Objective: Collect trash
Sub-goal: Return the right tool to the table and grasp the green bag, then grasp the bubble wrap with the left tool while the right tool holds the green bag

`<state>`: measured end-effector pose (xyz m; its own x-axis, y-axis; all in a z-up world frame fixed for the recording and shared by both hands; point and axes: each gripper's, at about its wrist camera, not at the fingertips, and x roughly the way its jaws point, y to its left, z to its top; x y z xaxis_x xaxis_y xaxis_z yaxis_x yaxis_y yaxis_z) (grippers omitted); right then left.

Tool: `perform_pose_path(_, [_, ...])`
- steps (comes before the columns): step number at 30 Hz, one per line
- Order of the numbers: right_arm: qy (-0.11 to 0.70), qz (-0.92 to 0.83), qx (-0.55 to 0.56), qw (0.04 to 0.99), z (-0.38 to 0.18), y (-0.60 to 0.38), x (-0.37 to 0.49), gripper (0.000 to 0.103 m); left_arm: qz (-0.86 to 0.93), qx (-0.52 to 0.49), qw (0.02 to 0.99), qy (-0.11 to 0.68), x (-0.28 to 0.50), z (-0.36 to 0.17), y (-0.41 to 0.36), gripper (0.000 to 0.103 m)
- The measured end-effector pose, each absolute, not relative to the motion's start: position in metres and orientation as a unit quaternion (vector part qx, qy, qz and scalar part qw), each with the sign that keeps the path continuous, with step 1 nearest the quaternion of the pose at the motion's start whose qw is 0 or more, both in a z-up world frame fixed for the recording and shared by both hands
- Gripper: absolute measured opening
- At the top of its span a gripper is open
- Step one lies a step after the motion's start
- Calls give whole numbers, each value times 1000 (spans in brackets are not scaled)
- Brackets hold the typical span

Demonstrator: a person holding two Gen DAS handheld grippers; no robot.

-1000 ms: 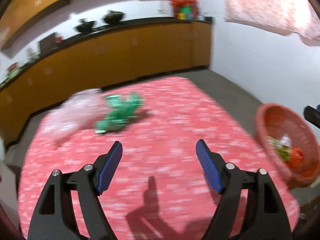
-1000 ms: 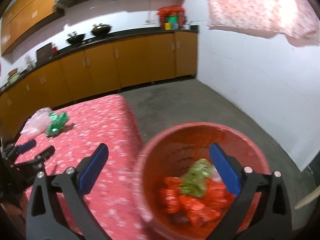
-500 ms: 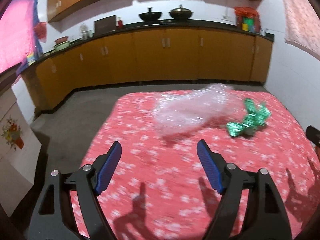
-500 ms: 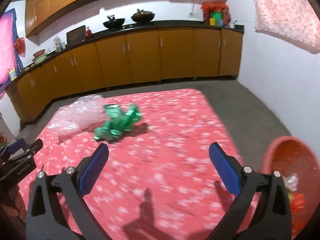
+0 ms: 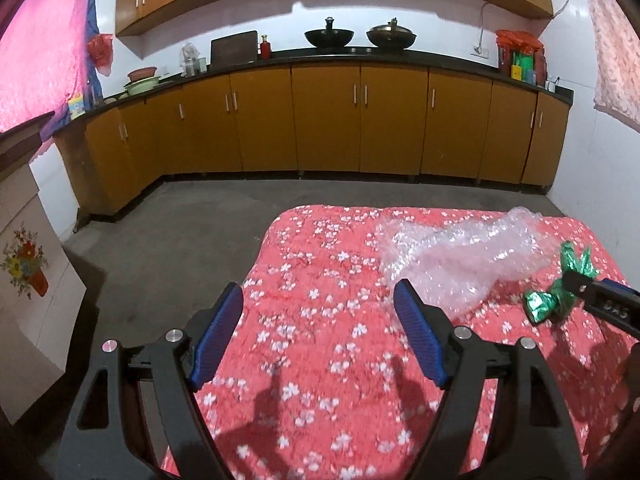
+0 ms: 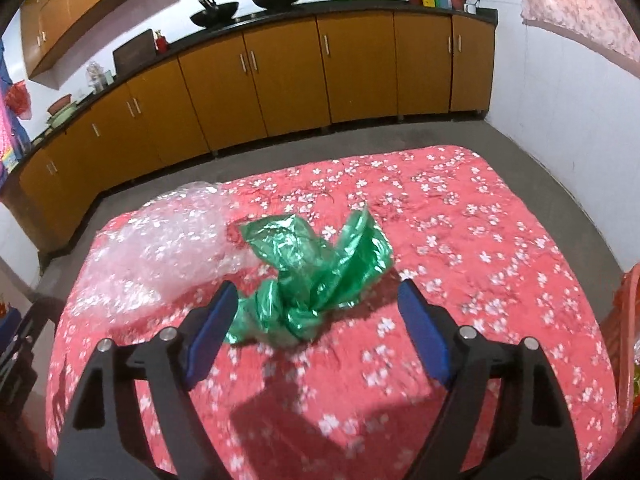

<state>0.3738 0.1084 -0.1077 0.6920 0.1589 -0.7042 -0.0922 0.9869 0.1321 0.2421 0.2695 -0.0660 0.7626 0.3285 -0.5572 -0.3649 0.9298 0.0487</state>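
Note:
A crumpled green foil wrapper (image 6: 312,272) lies on the red flowered table (image 6: 460,240), touching a sheet of clear bubble wrap (image 6: 160,248) to its left. My right gripper (image 6: 314,320) is open and empty, its jaws spread just in front of the green wrapper. In the left wrist view my left gripper (image 5: 318,334) is open and empty over the table's left part, with the bubble wrap (image 5: 460,256) ahead to the right and the green wrapper (image 5: 560,288) beyond it, partly hidden by the right gripper's fingertips (image 5: 576,284).
The rim of an orange-red basket (image 6: 624,320) shows at the right edge beside the table. Orange kitchen cabinets (image 5: 320,120) with a dark counter run along the far wall. Grey floor (image 5: 180,232) surrounds the table. A white cabinet (image 5: 24,272) stands at the left.
Both grippers have swung left, away from the basket, and moved toward the trash on the table. The right gripper now stands close before the green wrapper. Both stayed open.

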Motion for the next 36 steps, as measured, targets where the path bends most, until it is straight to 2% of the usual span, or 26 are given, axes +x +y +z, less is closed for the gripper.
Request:
perform_pose_path(3, [400,69,35,913,-114,115,383,73,182,-33,939,291,247,-65,270,77])
perform_pose_path(5, [412,73,28,908,-120,118,386,64,181,-33,939,292,249,-65,269,77])
perform_pose_path(8, [428,79,27,900,-128,117,390,43,178,-28,939,294,251,-65,266,77])
perform_pose_path(10, [428,80,31,900,-128,115,390,39,176,-28,938,296,253,-65,264,77])
perform_pose_path(19, [426,87,25,900,-127,108,381,33,162,-27,939,302,258,-62,251,78])
perform_pose_path(36, [419,63,35,905,-119,36,330,33,76,39,941,327,305,-65,203,99])
